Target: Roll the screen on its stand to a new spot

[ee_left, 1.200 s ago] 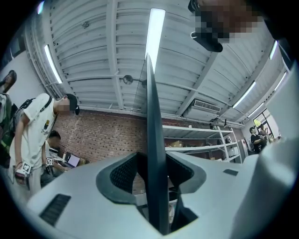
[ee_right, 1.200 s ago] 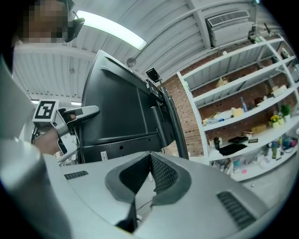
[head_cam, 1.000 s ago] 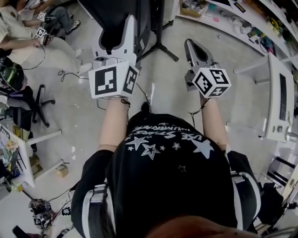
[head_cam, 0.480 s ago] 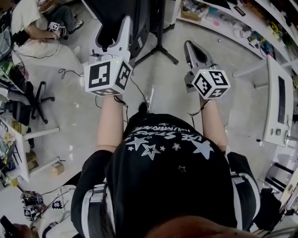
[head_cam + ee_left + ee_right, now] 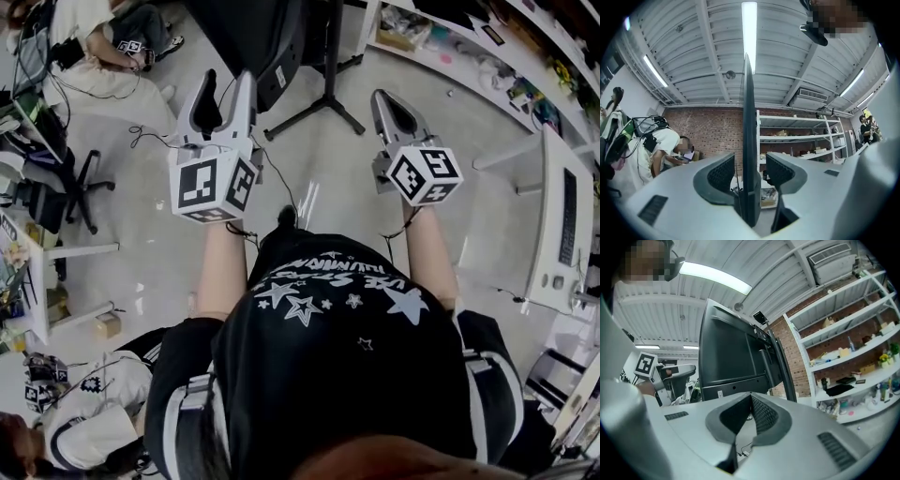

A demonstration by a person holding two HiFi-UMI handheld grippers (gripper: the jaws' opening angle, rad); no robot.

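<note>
The black screen [image 5: 253, 33] stands on a black stand whose legs [image 5: 319, 103] spread over the floor ahead of me. My left gripper [image 5: 225, 80] is held just before the screen's lower edge, jaws apart. In the left gripper view the screen [image 5: 749, 140] is edge-on, lined up in the gap of the left gripper [image 5: 751, 171], with light showing on both sides of it, so the pads do not press it. My right gripper [image 5: 379, 94] hangs to the right of the stand, its jaws closed tip to tip and empty. From the right gripper [image 5: 751, 397] the screen's back [image 5: 729, 357] rises ahead to the left.
Two people sit on the floor at the far left [image 5: 94, 37]; another crouches at the near left [image 5: 84, 422]. An office chair [image 5: 56, 197] stands left, a white table [image 5: 562, 216] right, shelves [image 5: 450, 47] at the back right. A cable [image 5: 281, 183] trails across the floor.
My left gripper has come left and lower, off the screen's dark shape, so both its jaws now show over the floor. The right gripper has barely shifted.
</note>
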